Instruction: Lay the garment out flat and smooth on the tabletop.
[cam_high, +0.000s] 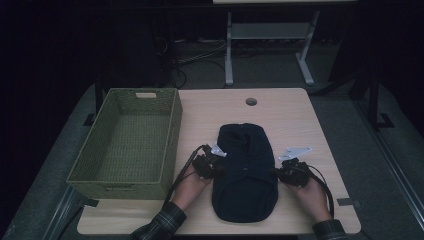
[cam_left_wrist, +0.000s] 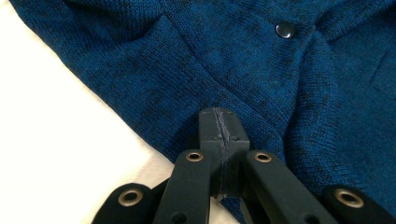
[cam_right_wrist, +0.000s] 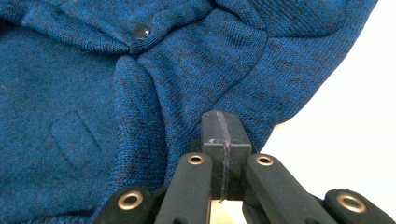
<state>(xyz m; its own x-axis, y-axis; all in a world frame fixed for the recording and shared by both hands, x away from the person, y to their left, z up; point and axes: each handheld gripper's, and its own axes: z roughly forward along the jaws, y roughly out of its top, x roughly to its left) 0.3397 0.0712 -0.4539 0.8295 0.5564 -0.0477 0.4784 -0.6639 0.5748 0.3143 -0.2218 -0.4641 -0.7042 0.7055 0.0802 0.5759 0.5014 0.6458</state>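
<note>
A dark blue knitted garment (cam_high: 245, 185) lies folded flat on the wooden table (cam_high: 295, 120), its long side running away from me. My left gripper (cam_high: 221, 171) is at its left edge and my right gripper (cam_high: 278, 173) at its right edge, both about halfway along. In the left gripper view the black jaws (cam_left_wrist: 219, 116) are pressed together, their tip over the garment's (cam_left_wrist: 261, 79) edge near a dark snap button (cam_left_wrist: 285, 29). The right gripper view matches: shut jaws (cam_right_wrist: 222, 117) over the knit's (cam_right_wrist: 70, 93) border, a snap button (cam_right_wrist: 141, 31) farther in. No fabric shows between either pair.
An empty green woven basket (cam_high: 172, 135) stands on the table's left side, close to my left hand. A round cable hole (cam_high: 251, 101) sits near the far edge. Beyond the table stand a desk frame (cam_high: 230, 55) and floor cables.
</note>
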